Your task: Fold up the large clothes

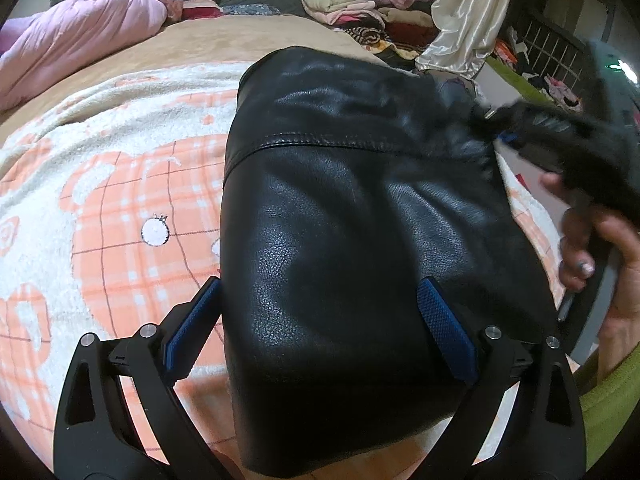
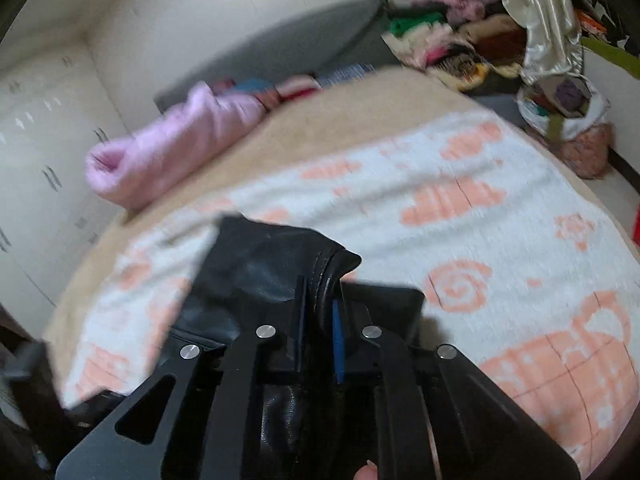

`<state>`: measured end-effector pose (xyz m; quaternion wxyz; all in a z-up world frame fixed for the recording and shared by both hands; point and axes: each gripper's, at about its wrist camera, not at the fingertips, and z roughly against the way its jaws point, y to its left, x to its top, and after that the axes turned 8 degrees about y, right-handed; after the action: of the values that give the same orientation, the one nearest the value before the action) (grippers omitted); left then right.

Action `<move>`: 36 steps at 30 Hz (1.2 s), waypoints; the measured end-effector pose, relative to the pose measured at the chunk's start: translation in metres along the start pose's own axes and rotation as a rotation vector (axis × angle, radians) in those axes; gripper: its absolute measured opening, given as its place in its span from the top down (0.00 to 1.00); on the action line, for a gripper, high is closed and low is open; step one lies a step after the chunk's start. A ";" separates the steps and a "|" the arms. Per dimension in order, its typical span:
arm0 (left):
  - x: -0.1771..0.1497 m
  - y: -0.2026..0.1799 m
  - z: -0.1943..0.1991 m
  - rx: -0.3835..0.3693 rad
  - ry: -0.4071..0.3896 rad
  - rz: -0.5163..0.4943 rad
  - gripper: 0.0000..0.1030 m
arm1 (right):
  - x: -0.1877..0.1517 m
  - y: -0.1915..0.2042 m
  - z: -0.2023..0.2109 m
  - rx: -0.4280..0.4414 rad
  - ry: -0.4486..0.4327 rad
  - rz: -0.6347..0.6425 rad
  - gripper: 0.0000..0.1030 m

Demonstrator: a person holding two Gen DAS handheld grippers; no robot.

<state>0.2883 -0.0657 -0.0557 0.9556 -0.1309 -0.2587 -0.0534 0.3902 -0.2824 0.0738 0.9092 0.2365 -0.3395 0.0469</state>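
A black leather garment point(image 1: 360, 220) lies folded on the bed over a white and orange patterned blanket point(image 1: 120, 200). My left gripper point(image 1: 320, 320) is open, its blue-padded fingers point(image 1: 444, 328) straddling the garment's near end. My right gripper point(image 2: 320, 304) is shut on a raised fold of the black leather garment point(image 2: 264, 264), with the leather pinched between its blue pads. In the left wrist view the right gripper point(image 1: 568, 140) shows blurred at the garment's far right edge, held by a hand.
A pink quilt point(image 1: 68, 36) lies rolled at the bed's far left. Stacks of folded clothes point(image 1: 360, 4) and a cream satin cloth point(image 1: 468, 12) sit beyond the bed. White cupboards point(image 2: 48, 140) line the wall.
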 end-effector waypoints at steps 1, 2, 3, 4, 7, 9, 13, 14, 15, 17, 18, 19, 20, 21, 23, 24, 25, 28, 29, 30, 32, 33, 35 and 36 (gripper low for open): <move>0.000 0.000 0.001 -0.013 -0.006 0.002 0.10 | 0.003 0.000 0.007 0.015 -0.018 0.007 0.90; 0.000 -0.001 0.002 -0.024 -0.011 -0.001 0.09 | 0.005 -0.001 0.012 0.004 -0.026 0.014 0.91; -0.001 -0.004 0.002 -0.029 -0.014 -0.011 0.09 | 0.006 -0.002 0.012 -0.013 -0.024 0.017 0.91; -0.002 -0.007 0.002 -0.020 -0.016 -0.026 0.09 | 0.005 -0.005 0.010 -0.032 -0.019 0.019 0.91; -0.004 -0.016 0.001 0.008 -0.014 -0.067 0.09 | -0.002 -0.022 -0.013 -0.113 0.042 -0.002 0.90; -0.004 -0.018 0.000 0.012 -0.013 -0.078 0.09 | -0.009 -0.030 -0.026 -0.136 0.072 -0.019 0.88; -0.003 -0.016 0.000 0.004 -0.011 -0.074 0.09 | -0.017 -0.036 -0.039 -0.166 0.094 -0.031 0.78; -0.003 -0.015 -0.001 0.002 -0.011 -0.073 0.09 | -0.019 -0.037 -0.040 -0.169 0.097 -0.033 0.76; -0.004 -0.014 -0.001 0.001 -0.010 -0.074 0.09 | -0.020 -0.038 -0.042 -0.174 0.103 -0.034 0.75; -0.003 -0.014 -0.001 0.003 -0.011 -0.078 0.09 | -0.021 -0.040 -0.044 -0.178 0.111 -0.039 0.74; -0.003 -0.014 -0.001 0.002 -0.009 -0.077 0.09 | -0.021 -0.041 -0.043 -0.173 0.113 -0.052 0.73; -0.002 -0.014 -0.001 0.001 -0.008 -0.076 0.09 | -0.021 -0.042 -0.043 -0.168 0.112 -0.060 0.73; -0.002 -0.015 -0.001 0.000 -0.007 -0.074 0.09 | -0.021 -0.042 -0.041 -0.162 0.110 -0.064 0.71; -0.002 -0.015 -0.001 -0.002 -0.006 -0.073 0.09 | -0.021 -0.041 -0.039 -0.162 0.109 -0.066 0.69; -0.002 -0.014 -0.001 -0.002 -0.004 -0.068 0.09 | -0.019 -0.038 -0.035 -0.165 0.110 -0.064 0.59; -0.002 -0.013 -0.001 -0.003 -0.003 -0.065 0.09 | -0.019 -0.035 -0.032 -0.170 0.112 -0.056 0.48; -0.001 -0.012 -0.001 -0.006 -0.002 -0.060 0.09 | -0.019 -0.032 -0.030 -0.177 0.111 -0.046 0.44; -0.002 -0.010 0.000 -0.014 0.001 -0.050 0.09 | -0.021 -0.026 -0.025 -0.185 0.106 -0.028 0.39; -0.001 -0.009 0.000 -0.014 0.003 -0.049 0.09 | -0.021 -0.025 -0.024 -0.184 0.109 -0.026 0.31; -0.002 -0.009 0.000 -0.015 0.003 -0.049 0.09 | -0.022 -0.024 -0.021 -0.173 0.109 -0.026 0.25; -0.003 -0.008 0.002 -0.021 0.005 -0.043 0.09 | -0.022 -0.022 -0.016 -0.156 0.104 -0.030 0.23; -0.004 -0.007 0.002 -0.024 0.005 -0.041 0.09 | -0.023 -0.022 -0.012 -0.151 0.104 -0.034 0.18; -0.005 -0.004 0.004 -0.035 0.007 -0.029 0.09 | -0.026 -0.022 -0.005 -0.136 0.103 -0.044 0.15; -0.006 -0.003 0.005 -0.043 0.005 -0.021 0.09 | -0.028 -0.024 0.000 -0.122 0.104 -0.055 0.14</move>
<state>0.2808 -0.0667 -0.0540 0.9526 -0.1487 -0.2562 -0.0693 0.3746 -0.3010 0.0462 0.9392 0.1872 -0.2874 0.0135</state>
